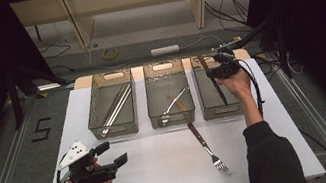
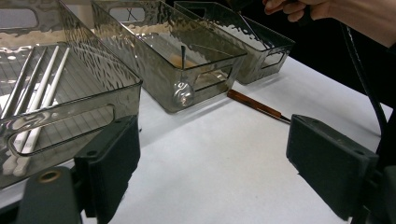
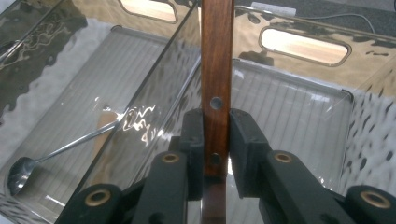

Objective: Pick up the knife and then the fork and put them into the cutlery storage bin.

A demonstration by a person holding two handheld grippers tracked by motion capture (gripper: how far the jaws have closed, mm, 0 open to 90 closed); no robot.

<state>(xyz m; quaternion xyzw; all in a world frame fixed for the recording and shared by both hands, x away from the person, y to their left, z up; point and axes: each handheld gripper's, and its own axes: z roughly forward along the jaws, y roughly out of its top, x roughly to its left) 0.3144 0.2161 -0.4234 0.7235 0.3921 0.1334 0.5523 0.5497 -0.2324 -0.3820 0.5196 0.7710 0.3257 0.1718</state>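
Clamping a wooden-handled knife (image 1: pixel 213 78) in the right gripper (image 1: pixel 222 69), over the right-hand clear plastic bin (image 1: pixel 206 110); lying twelve-to-six along it; idling wide-jawed at eight o'clock, left gripper (image 1: pixel 109 154).

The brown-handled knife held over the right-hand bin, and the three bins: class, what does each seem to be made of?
Brown-handled knife: handle looks like polished wood, reddish grain with round metal rivets; the right gripper clamps it. Three bins: probably clear smoky plastic, with rippled see-through walls and glossy reflections.
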